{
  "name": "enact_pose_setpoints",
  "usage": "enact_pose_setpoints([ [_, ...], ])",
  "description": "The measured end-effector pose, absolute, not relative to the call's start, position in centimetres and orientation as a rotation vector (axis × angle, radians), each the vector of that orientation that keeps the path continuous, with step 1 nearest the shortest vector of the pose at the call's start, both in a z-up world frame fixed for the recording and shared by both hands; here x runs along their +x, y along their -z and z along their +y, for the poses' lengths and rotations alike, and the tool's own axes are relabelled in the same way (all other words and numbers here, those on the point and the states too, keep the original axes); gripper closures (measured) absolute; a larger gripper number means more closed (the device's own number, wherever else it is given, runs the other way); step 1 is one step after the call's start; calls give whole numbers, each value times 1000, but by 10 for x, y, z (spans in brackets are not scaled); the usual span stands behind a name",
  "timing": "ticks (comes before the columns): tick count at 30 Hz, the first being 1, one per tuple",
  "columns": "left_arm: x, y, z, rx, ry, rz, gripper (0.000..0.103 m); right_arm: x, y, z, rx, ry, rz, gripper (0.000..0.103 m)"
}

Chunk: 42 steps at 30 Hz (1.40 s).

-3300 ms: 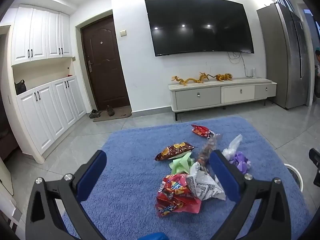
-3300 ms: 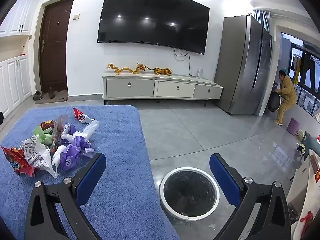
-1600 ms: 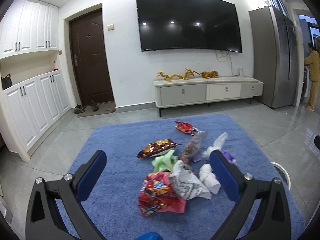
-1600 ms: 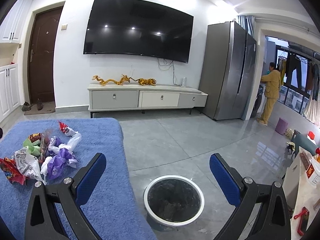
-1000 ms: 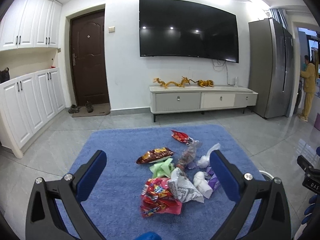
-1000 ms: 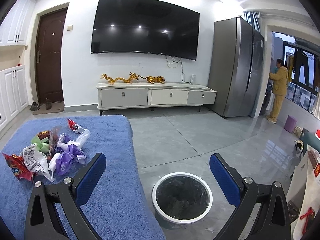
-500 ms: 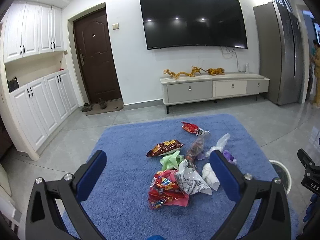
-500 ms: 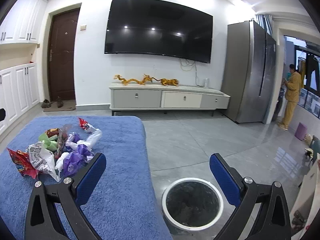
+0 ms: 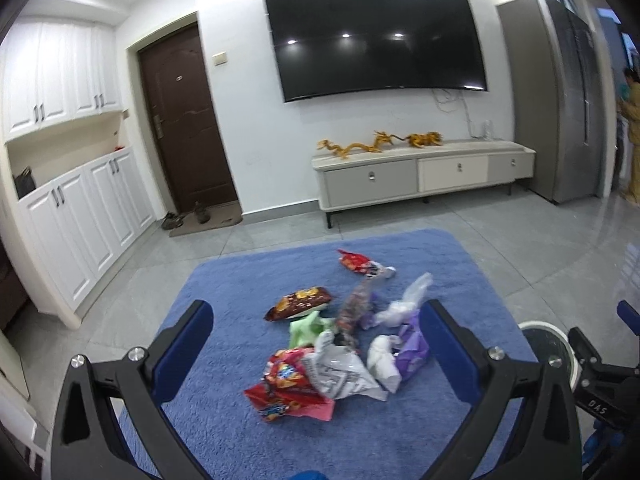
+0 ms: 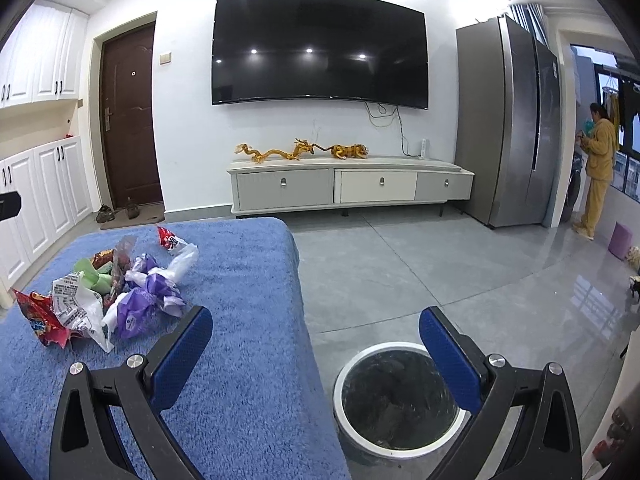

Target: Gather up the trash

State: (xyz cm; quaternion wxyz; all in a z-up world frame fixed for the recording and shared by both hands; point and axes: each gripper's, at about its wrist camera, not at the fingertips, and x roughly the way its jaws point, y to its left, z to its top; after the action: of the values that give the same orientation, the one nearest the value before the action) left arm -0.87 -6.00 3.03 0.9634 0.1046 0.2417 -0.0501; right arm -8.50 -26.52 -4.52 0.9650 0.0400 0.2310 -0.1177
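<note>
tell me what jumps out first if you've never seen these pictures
A heap of crumpled snack wrappers and plastic bags lies in the middle of the fluffy blue cloth, straight ahead of the open left gripper. On the grey floor beside the cloth's edge stands a round white-rimmed trash bin, framed by the open right gripper. A big black wall-mounted television fills the far wall.

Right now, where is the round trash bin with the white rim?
In the right wrist view, the round white-rimmed trash bin stands on the grey tiled floor, just right of the blue fluffy cloth.
</note>
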Motion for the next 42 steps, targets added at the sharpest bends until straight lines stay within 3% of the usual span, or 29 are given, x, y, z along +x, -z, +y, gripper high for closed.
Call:
enact_pose_setpoints([
  [30,-52,-66,-67,236,61,366,0,-138,22,-290,123,285,355,0],
  [42,-14,-34,-31,151,142,531,0,-123,21,-265,20,323,453,0],
])
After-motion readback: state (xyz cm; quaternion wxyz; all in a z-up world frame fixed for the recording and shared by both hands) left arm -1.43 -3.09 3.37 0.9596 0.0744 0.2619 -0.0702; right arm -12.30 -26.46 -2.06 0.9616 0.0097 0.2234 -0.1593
